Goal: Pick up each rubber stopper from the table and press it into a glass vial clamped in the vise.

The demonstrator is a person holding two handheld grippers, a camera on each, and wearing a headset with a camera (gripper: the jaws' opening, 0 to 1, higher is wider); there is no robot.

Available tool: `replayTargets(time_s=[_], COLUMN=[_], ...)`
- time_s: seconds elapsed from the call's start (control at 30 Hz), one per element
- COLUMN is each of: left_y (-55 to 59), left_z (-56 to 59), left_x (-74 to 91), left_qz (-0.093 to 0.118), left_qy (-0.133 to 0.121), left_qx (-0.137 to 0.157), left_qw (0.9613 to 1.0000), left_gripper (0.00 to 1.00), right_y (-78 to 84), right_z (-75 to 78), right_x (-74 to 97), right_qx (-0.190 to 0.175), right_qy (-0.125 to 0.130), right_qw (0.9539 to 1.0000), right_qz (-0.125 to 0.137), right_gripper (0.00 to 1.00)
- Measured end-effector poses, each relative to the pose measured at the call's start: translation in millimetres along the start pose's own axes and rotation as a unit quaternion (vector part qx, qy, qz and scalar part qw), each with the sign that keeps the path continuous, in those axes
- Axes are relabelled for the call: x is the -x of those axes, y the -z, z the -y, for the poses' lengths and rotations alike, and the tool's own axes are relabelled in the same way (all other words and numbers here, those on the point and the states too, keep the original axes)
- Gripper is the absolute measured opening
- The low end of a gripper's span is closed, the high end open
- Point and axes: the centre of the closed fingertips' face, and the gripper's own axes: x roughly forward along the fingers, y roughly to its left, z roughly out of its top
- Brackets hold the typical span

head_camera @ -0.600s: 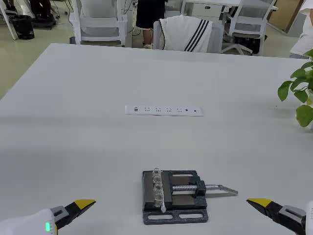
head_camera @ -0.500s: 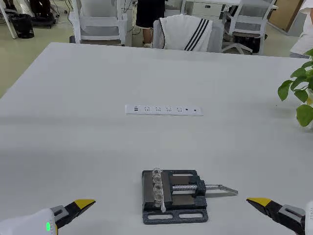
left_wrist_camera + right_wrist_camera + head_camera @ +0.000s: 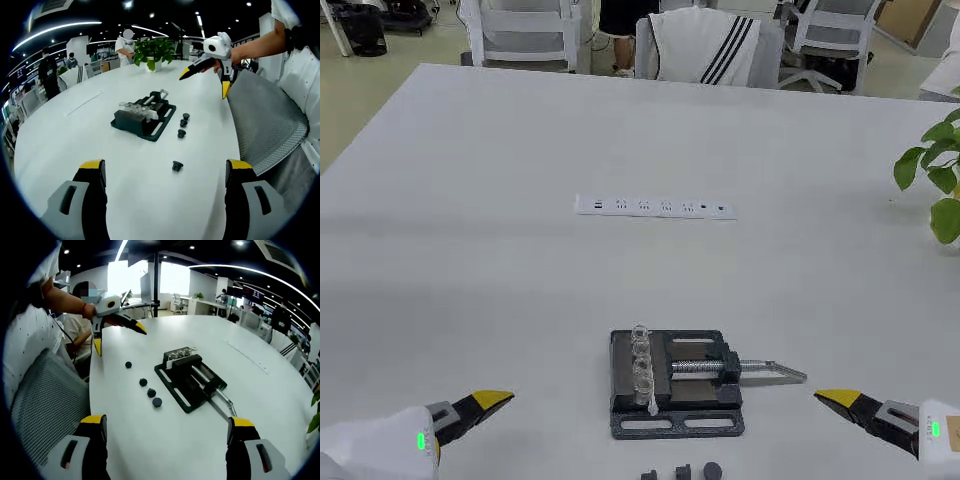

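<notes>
Two grippers, both mine and both slack: the left gripper has its yellow-tipped jaws spread wide with nothing between them. The right gripper stands the same, parted and empty. I hold them low over the near edge of the white table, one at each side, well apart from the work.

Between them lie the rubber stoppers, four dark ones on the bare tabletop. Three sit close together in a short line just beside the near side of the vise. The fourth lies further off, toward my left gripper.

The dark vise sits flat on the table, its screw handle pointing toward my right. The glass vials stand upright in a row, clamped at its left end.

Beyond the vise a white power strip lies across the middle of the table. A leafy plant shows at the right edge. Chairs stand along the far side, one draped with a white garment with black stripes.
</notes>
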Motion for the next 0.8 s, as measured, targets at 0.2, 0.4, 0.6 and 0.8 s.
replayTargets(time_s=[0.2,0.4,0.6,0.8], left_y=[2.7,4.1,4.1,4.6], left_z=[2.0,2.9,3.5,4.7], left_x=[-0.1,-0.2,-0.2,1.0], left_qz=[-0.001,0.000,0.003,0.005], left_qy=[0.002,0.001,0.000,-0.001], left_qx=[0.002,0.001,0.000,-0.001], left_qw=[1.0000,1.0000,1.0000,1.0000], left_gripper=[0.99,0.99,0.99,0.99], right_y=[1.4,3.8,1.5,-4.3], right_z=[-0.8,-2.3,-3.9,-9.9], right_x=[-1.9,-2.5,-4.5,-6.3], right_qx=[0.004,0.010,0.021,0.036], right_qy=[-0.006,-0.015,-0.026,-0.041], right_qw=[1.0000,0.9997,0.9990,0.9977], right_qz=[-0.005,-0.018,-0.028,-0.040], right_gripper=[0.99,0.99,0.98,0.96])
